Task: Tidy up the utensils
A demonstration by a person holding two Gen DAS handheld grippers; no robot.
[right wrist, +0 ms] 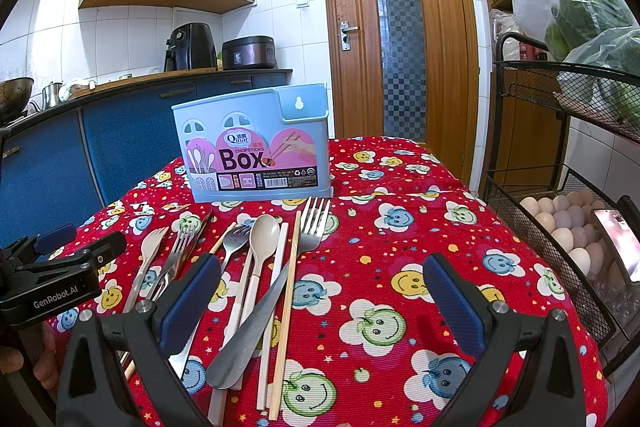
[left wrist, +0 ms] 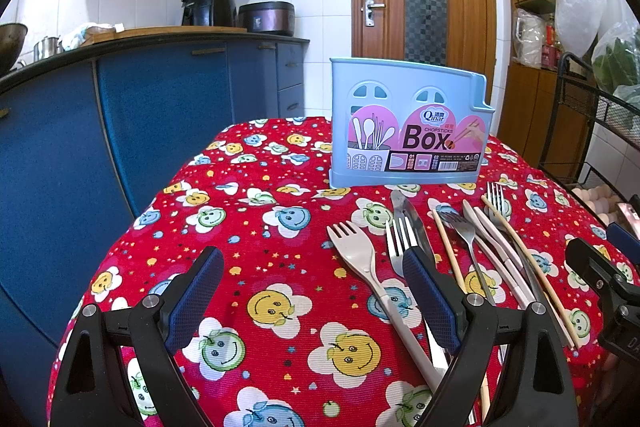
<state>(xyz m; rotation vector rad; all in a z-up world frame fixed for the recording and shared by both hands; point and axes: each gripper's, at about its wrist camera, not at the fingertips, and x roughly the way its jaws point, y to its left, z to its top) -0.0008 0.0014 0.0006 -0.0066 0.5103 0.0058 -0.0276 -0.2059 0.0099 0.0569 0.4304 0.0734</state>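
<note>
A light blue chopsticks box (left wrist: 408, 123) stands upright at the far side of the table; it also shows in the right wrist view (right wrist: 256, 151). Utensils lie in front of it: a beige plastic fork (left wrist: 360, 259), metal forks (left wrist: 400, 243), a knife (right wrist: 256, 323), a beige spoon (right wrist: 262, 239) and wooden chopsticks (right wrist: 288, 307). My left gripper (left wrist: 316, 291) is open and empty above the cloth, left of the pile. My right gripper (right wrist: 324, 295) is open and empty, with its left finger over the utensil handles.
The table wears a red smiley-face cloth (left wrist: 272, 219). Blue kitchen cabinets (left wrist: 152, 115) stand to the left. A black wire rack with eggs (right wrist: 568, 227) stands to the right. A wooden door (right wrist: 400, 35) is behind.
</note>
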